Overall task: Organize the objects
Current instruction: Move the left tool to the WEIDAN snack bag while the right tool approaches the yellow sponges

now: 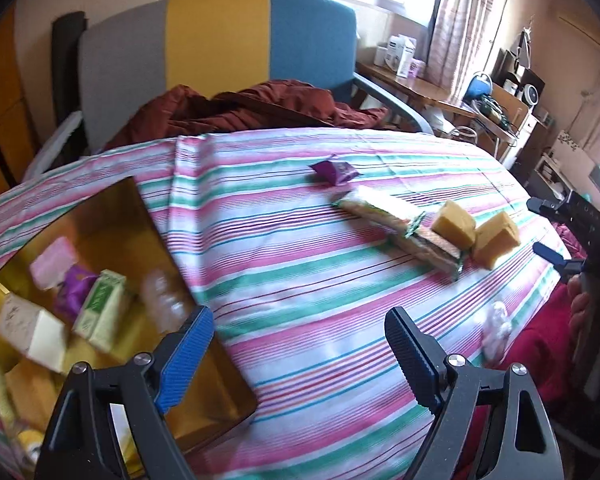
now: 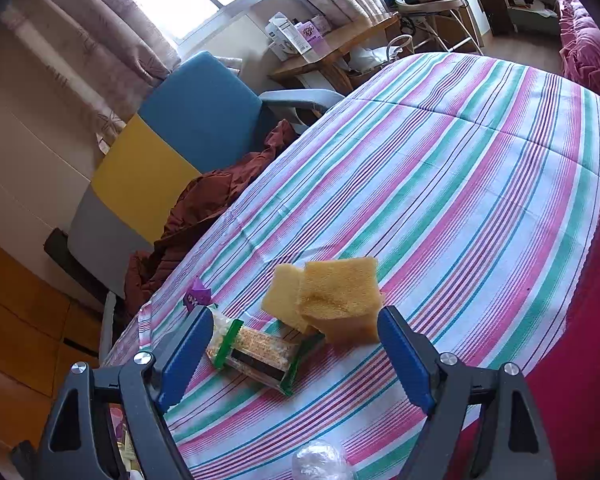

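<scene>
On the striped cloth (image 2: 460, 168) covering the worktop, loose items lie in a cluster: two yellow sponges (image 2: 332, 300) touching each other, two green-edged cracker packs (image 2: 256, 354) end to end just beside them, a purple sachet (image 2: 197, 299) a bit further off, and a clear crinkly wrapper (image 2: 320, 462) near the front edge. Gold box (image 1: 112, 280) at the left already holds several small cartons & packets, so prob. that's the destination.

Risks, as I judge them:
- Sponges overlap and one leans on the other; a grab at one w/ the right tool (image 2: 296, 344) could drag or tip its neighbour, or catch both.
- Nearer cracker pack sits partly under the sponge edge, between the right tool's jaws; closing now might pinch pack + sponge together. Film wrapper looks slick, could slip out.
- Sponge is soft, so it'll compress; a shallow pinch may let it spring free.
- Cloth is loose w/ folds; tips scraping low could snag it and shift everything.
- Clear wrapper is close to the worktop edge, easy to knock off w/ a wrist.
- Box looks fairly full; dropping from height could bounce items out.

Pose: right tool hovers above the sponges/crackers, angled down & forward, jaws spread wide, nothing held. Left tool (image 1: 300, 356) sits low over the cloth beside the box's right edge, jaws also wide apart and empty. Left view is motion-blurred, so box contents are hard to ID.
</scene>
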